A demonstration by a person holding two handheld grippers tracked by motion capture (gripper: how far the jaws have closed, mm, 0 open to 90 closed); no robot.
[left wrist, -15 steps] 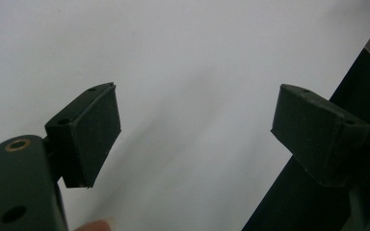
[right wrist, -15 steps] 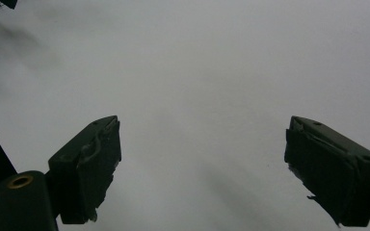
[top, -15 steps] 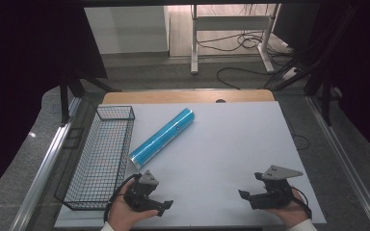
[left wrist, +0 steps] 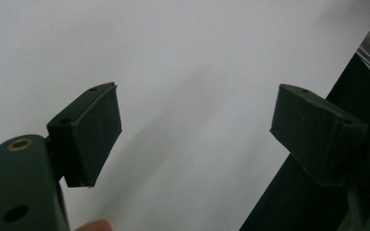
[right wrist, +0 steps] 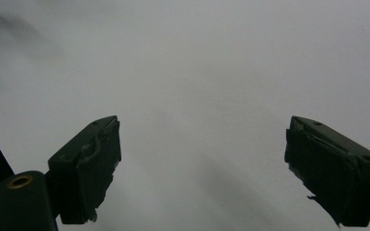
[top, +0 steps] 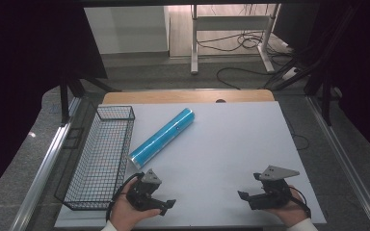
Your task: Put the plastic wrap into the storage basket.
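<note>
Open space: bare white table top (top: 231, 144) across the middle and right, free to cross.
Obstacle, left edge: wire basket (top: 101, 159), walls upright.
Obstacle, beside basket: blue tube (top: 162, 137) lying diagonally.

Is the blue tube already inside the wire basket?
No. In the high view the blue tube lies at a slant on the white board, just right of the wire basket, outside its rim.

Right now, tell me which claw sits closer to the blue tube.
The left claw, at the table's near-left by the wire basket; the blue tube ends just beyond it. The right claw sits far across the white sheet.
</note>
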